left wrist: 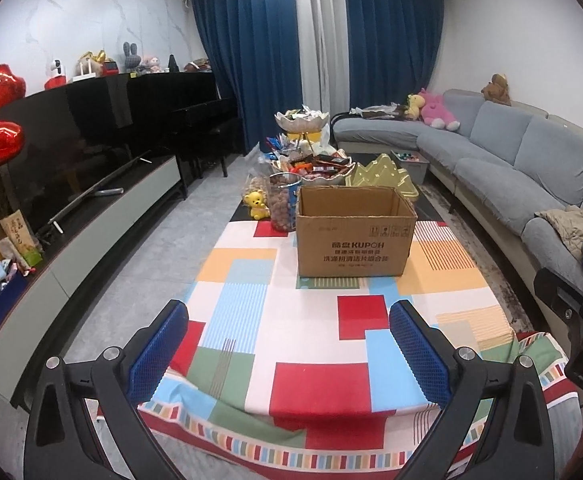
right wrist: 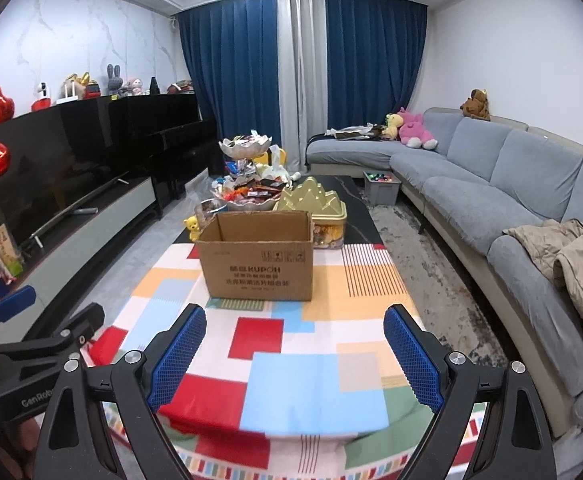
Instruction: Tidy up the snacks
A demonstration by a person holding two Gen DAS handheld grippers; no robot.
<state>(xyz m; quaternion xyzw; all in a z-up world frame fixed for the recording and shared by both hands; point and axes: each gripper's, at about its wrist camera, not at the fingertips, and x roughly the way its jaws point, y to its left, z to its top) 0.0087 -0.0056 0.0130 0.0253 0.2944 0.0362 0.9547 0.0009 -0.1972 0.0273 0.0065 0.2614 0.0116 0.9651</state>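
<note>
An open, empty-looking cardboard box (left wrist: 355, 234) stands on the colourful patchwork tablecloth (left wrist: 311, 360); it also shows in the right wrist view (right wrist: 257, 258). Behind it lie heaped snack packets in a silver bowl (left wrist: 315, 168), (right wrist: 247, 196), a tall jar of nuts (left wrist: 282, 204), and a gold mountain-shaped tin (left wrist: 383, 174), (right wrist: 311, 206). My left gripper (left wrist: 287, 316) is open and empty above the near table edge. My right gripper (right wrist: 294, 316) is open and empty, short of the box.
A tiered dish of snacks (left wrist: 301, 120) stands at the far table end. A yellow bear figure (left wrist: 257, 205) sits left of the jar. A grey sofa (right wrist: 491, 184) runs along the right, a TV cabinet (left wrist: 91, 232) along the left.
</note>
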